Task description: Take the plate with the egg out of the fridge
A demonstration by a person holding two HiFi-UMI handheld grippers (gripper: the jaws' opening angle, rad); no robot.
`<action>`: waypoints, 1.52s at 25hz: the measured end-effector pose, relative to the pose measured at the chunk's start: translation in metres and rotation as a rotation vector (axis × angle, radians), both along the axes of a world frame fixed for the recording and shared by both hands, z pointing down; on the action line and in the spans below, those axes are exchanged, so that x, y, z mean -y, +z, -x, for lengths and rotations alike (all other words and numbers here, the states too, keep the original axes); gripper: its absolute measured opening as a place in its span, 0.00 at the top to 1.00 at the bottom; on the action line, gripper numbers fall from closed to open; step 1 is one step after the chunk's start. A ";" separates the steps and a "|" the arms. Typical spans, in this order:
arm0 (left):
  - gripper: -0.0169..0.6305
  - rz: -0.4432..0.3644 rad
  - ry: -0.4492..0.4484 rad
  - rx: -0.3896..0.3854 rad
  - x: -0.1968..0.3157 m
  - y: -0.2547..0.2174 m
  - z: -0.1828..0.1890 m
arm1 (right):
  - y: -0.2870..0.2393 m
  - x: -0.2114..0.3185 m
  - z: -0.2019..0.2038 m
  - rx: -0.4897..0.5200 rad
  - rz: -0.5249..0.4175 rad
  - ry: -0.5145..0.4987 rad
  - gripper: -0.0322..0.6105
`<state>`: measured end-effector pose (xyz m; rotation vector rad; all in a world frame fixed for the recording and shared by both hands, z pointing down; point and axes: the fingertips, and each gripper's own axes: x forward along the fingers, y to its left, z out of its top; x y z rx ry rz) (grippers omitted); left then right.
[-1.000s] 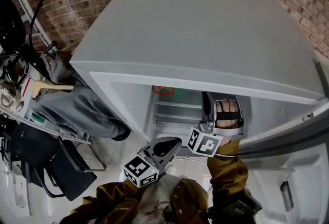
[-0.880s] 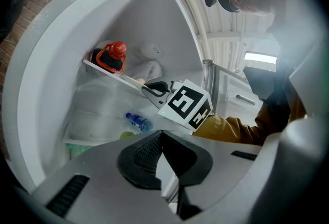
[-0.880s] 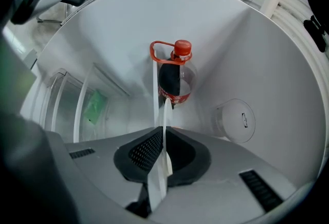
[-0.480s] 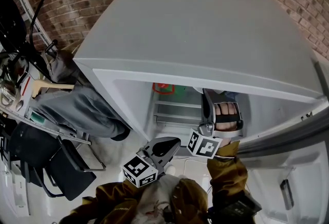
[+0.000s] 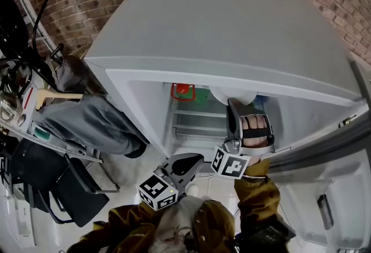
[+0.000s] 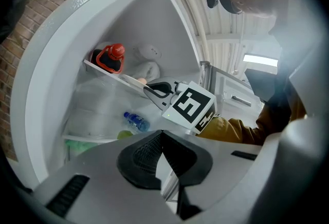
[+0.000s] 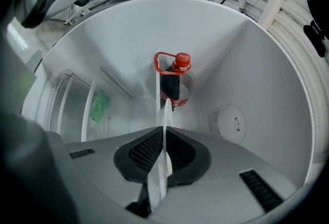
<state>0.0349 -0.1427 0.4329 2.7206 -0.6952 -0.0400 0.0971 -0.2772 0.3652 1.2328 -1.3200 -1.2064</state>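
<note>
Right gripper: I am watching the right gripper point(image 7: 163, 138) reaching into the upper compartment of the white fridge point(image 5: 232, 25). Its jaws are pressing nearly together on the rim of the thin white round plate point(image 7: 166, 115), which is showing edge-on between the pads.
Plate: it is sitting just under the fridge's top edge in the head view point(image 5: 223, 94), on the upper shelf, in the right gripper's point(image 5: 232, 105) grip.
Egg: I am not making it out clearly in any view.
Left gripper: the left gripper point(image 6: 162, 138) is hanging outside the fridge, low and in front point(image 5: 188, 163), with its jaws meeting and nothing between them.
Bottles: a black bottle with a red cap and red loop point(image 7: 174, 76) is standing behind the plate near the back wall. A small clear bottle with a blue cap point(image 6: 136, 121) is lying on a lower shelf.
</note>
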 end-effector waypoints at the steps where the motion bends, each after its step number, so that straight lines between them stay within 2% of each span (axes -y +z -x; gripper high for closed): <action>1: 0.98 0.001 0.002 -0.001 -0.001 0.000 0.000 | -0.001 -0.002 0.000 0.000 -0.002 0.001 0.91; 38: 0.98 0.033 0.041 -0.023 -0.035 0.004 0.011 | 0.002 -0.095 0.027 -0.019 0.001 -0.023 0.91</action>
